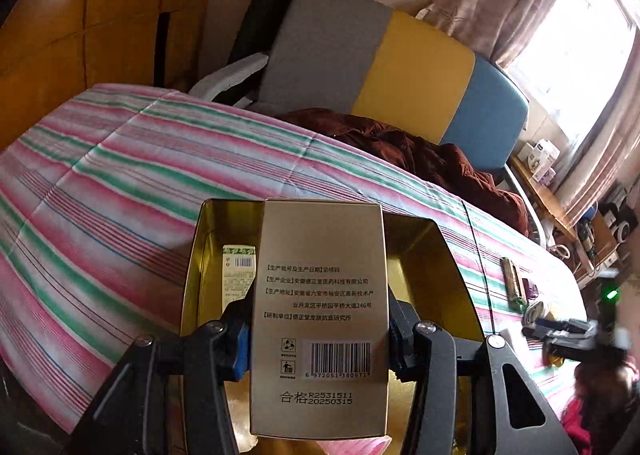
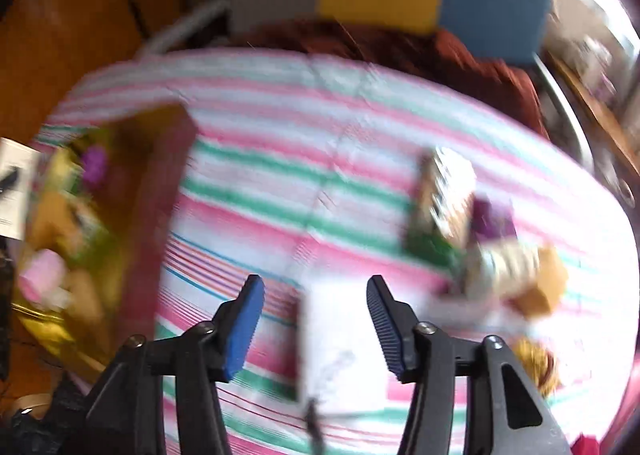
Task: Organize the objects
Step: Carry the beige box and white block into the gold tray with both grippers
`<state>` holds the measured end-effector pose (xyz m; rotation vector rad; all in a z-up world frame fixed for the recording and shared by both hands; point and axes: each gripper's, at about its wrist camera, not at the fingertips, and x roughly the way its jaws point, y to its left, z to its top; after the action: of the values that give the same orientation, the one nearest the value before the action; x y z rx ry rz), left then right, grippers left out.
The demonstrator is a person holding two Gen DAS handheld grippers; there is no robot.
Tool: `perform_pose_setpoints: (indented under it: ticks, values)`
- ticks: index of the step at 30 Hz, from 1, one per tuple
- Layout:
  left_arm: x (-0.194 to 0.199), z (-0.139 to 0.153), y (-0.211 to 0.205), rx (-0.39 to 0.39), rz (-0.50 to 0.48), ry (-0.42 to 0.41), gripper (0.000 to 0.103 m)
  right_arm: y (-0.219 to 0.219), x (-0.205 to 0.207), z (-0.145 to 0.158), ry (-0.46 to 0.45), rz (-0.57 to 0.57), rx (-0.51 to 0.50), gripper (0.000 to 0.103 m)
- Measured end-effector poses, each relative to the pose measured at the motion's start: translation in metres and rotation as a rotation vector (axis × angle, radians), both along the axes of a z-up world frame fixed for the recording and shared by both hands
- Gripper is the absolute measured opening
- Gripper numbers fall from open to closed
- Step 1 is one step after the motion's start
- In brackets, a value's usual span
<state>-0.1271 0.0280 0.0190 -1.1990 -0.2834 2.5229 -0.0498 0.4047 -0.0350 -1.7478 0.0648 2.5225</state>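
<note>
Left gripper (image 1: 318,339) is clamping the gold box (image 1: 320,295) lengthwise along its fingers, hanging above the open tin (image 1: 436,255); right gripper (image 2: 316,323) is gaping empty over a white card (image 2: 340,335).

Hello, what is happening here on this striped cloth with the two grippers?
A person is tidying small items on the striped tablecloth. The left gripper is shut on a flat gold carton with a barcode, held over an open gold tin box that already contains a green-labelled packet. The right gripper is open above a white box lying on the cloth, not gripping it.
</note>
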Motion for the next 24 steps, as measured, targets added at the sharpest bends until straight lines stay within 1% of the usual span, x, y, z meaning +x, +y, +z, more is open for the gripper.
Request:
perform_pose_setpoints:
  ticks: [2, 5, 7, 8, 9, 10, 11, 12, 13, 14, 17, 20, 22, 23, 24]
  values:
    - [0.0, -0.002, -0.003, 0.007, 0.005, -0.011, 0.051, 0.007, 0.002, -0.015, -0.036, -0.031, 0.028, 0.073]
    - [0.0, -0.002, -0.005, -0.006, 0.01, -0.008, 0.051, 0.009, 0.004, -0.028, -0.056, -0.042, -0.032, 0.074]
    - [-0.003, -0.002, -0.006, -0.015, 0.012, -0.009, 0.051, 0.008, 0.005, -0.032, -0.054, -0.047, -0.063, 0.072]
    - [-0.004, -0.002, -0.006, -0.022, 0.016, -0.007, 0.051, 0.006, 0.005, -0.033, -0.054, -0.05, -0.071, 0.068]
    - [-0.005, -0.002, -0.006, -0.029, 0.019, -0.007, 0.051, 0.004, 0.005, -0.033, -0.049, -0.047, -0.091, 0.053]
    - [-0.006, -0.003, -0.006, -0.032, 0.019, -0.009, 0.051, 0.0, 0.006, -0.031, -0.04, -0.035, -0.108, 0.043]
    - [-0.008, -0.003, -0.006, -0.036, 0.02, -0.01, 0.051, -0.005, 0.006, -0.028, -0.031, -0.028, -0.085, 0.04]
    - [-0.009, -0.004, -0.007, -0.039, 0.022, -0.01, 0.051, -0.01, 0.006, -0.024, -0.025, -0.024, -0.038, 0.036]
    - [-0.01, -0.004, -0.007, -0.044, 0.026, -0.008, 0.051, -0.014, 0.006, -0.019, -0.012, -0.02, -0.033, 0.034]
    - [-0.011, -0.005, -0.008, -0.046, 0.029, -0.007, 0.051, -0.016, 0.005, -0.013, 0.007, -0.018, -0.047, 0.017]
    - [-0.015, -0.004, -0.013, -0.049, 0.046, 0.001, 0.051, -0.028, 0.0, 0.017, 0.088, -0.012, -0.054, 0.018]
    - [-0.021, -0.003, -0.016, -0.055, 0.052, 0.01, 0.051, -0.05, -0.008, 0.049, 0.167, 0.033, -0.085, 0.018]
    - [-0.024, -0.003, -0.018, -0.056, 0.055, 0.015, 0.051, -0.068, -0.017, 0.064, 0.207, 0.076, -0.109, 0.018]
    - [-0.026, -0.003, -0.018, -0.057, 0.052, 0.017, 0.054, -0.08, -0.023, 0.071, 0.219, 0.1, -0.138, 0.018]
    - [-0.028, -0.003, -0.017, -0.058, 0.037, 0.012, 0.066, -0.091, -0.03, 0.073, 0.227, 0.114, -0.165, 0.018]
